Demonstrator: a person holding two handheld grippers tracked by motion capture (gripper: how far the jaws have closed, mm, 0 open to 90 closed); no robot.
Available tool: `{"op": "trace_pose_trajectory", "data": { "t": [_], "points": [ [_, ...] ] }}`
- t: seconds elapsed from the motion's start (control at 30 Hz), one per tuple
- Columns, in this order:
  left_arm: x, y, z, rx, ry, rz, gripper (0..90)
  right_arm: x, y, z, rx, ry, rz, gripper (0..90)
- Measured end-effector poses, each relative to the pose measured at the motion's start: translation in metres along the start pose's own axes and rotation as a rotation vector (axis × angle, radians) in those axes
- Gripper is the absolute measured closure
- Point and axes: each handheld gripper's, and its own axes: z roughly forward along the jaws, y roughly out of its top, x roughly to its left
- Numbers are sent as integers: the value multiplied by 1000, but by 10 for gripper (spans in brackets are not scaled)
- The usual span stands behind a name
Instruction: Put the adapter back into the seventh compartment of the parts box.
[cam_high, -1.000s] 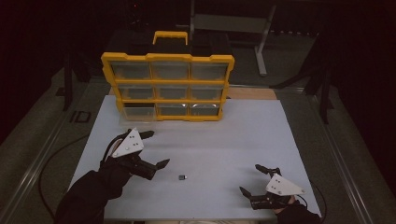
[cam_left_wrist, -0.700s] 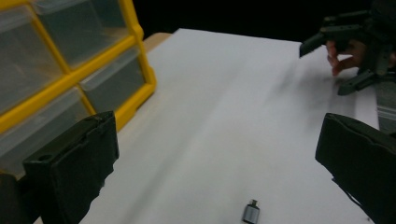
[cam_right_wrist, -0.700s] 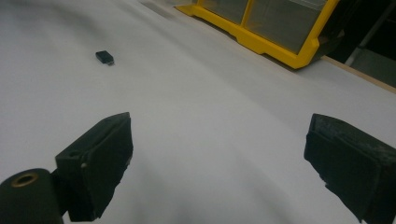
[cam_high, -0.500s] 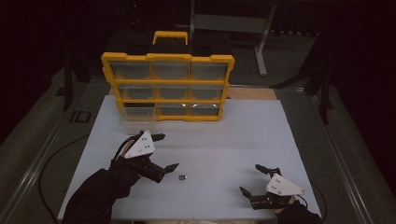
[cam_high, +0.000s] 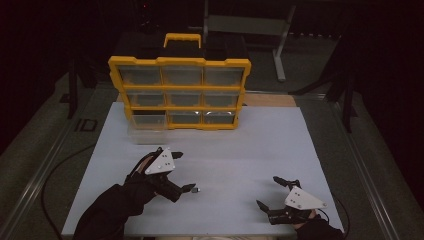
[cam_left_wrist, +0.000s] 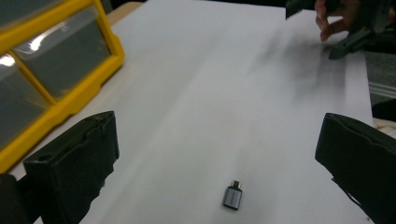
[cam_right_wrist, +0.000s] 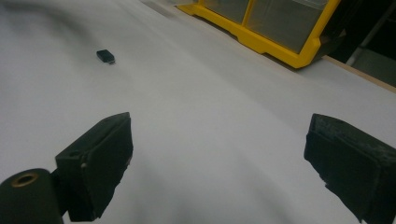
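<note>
A small grey USB adapter (cam_high: 198, 189) lies flat on the white table top (cam_high: 240, 150). My left gripper (cam_high: 184, 172) stands open just to its left, one jaw almost at the adapter. In the left gripper view the adapter (cam_left_wrist: 232, 196) lies low between the two wide-apart jaws, with nothing held. My right gripper (cam_high: 270, 192) rests open near the front right edge, well apart from the adapter. The right gripper view has the adapter (cam_right_wrist: 105, 56) far off at the upper left.
A yellow drawer organizer (cam_high: 180, 92) with clear drawers and a handle stands at the back of the table; its lower-left clear drawer (cam_high: 145, 131) sticks out. The organizer (cam_left_wrist: 56, 70) is close on the left in the left gripper view. Dark floor surrounds the table.
My left gripper has moved right and a little toward the front, closing in on the adapter until it lies between the jaws. The right gripper has stayed put.
</note>
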Motion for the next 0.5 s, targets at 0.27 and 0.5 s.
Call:
{"op": "trace_pose_trajectory", "data": {
  "t": [0.27,0.5],
  "points": [
    [-4,-13,15,56,-21,15,0,0,0,0,0,0,0,79],
    [-4,-25,28,105,-58,6,0,0,0,0,0,1,-1,79]
  ]
}}
